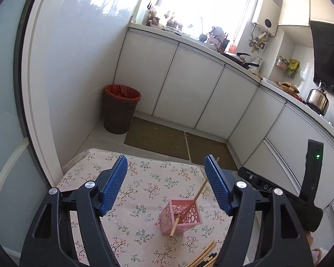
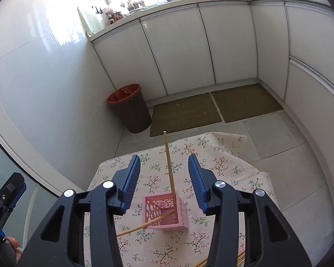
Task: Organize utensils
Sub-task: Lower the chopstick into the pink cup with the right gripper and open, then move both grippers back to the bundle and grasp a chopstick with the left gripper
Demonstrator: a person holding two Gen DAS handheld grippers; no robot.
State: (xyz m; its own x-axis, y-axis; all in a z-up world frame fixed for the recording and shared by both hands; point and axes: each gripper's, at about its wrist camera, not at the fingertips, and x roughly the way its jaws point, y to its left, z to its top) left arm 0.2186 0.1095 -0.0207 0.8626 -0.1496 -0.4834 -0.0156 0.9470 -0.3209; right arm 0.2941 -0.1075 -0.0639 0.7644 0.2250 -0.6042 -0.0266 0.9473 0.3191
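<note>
A pink perforated basket (image 1: 181,219) (image 2: 164,213) stands on a small table with a floral cloth (image 1: 142,191) (image 2: 222,169). Two wooden chopsticks (image 1: 194,200) (image 2: 169,166) lean inside it, one upright, one slanting out over the rim (image 2: 144,224). More chopsticks (image 1: 206,255) (image 2: 240,257), light and dark, lie on the cloth at the near edge. My left gripper (image 1: 165,184) is open and empty above the basket. My right gripper (image 2: 164,180) is open and empty above the basket, and its body shows at the right of the left wrist view (image 1: 309,189).
A brown bin with a red liner (image 1: 120,109) (image 2: 131,106) stands in the floor corner. Two floor mats (image 1: 158,138) (image 2: 184,113) lie before the white cabinets (image 1: 189,89) (image 2: 178,49). The counter (image 1: 233,55) holds pans, a kettle and clutter.
</note>
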